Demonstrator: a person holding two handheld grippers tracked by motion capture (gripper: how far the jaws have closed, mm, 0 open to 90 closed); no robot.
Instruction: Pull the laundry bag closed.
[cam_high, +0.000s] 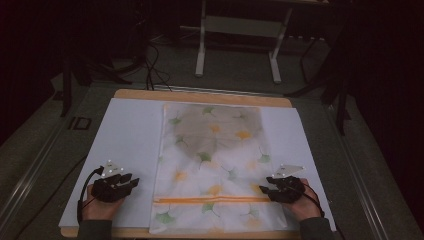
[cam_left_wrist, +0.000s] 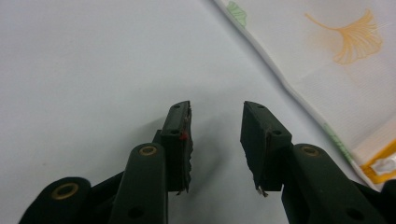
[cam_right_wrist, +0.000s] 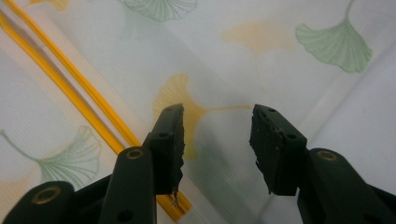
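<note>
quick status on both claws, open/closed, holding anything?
Left claw: open, holding nothing, over the white sheet beside the leaf-print bag.
Right claw: open, holding nothing, above the bag near its orange zipper.

My high view sits above the near edge of the bench (cam_high: 131, 131), looking forward and down toward 12 o'clock. My left gripper view rides low over white bench surface, with the leaf-print cloth (cam_left_wrist: 322, 60) at 2 o'clock. My right gripper view hovers close above that same cloth, its orange stripe (cam_right_wrist: 79, 95) at 9 o'clock.
</note>
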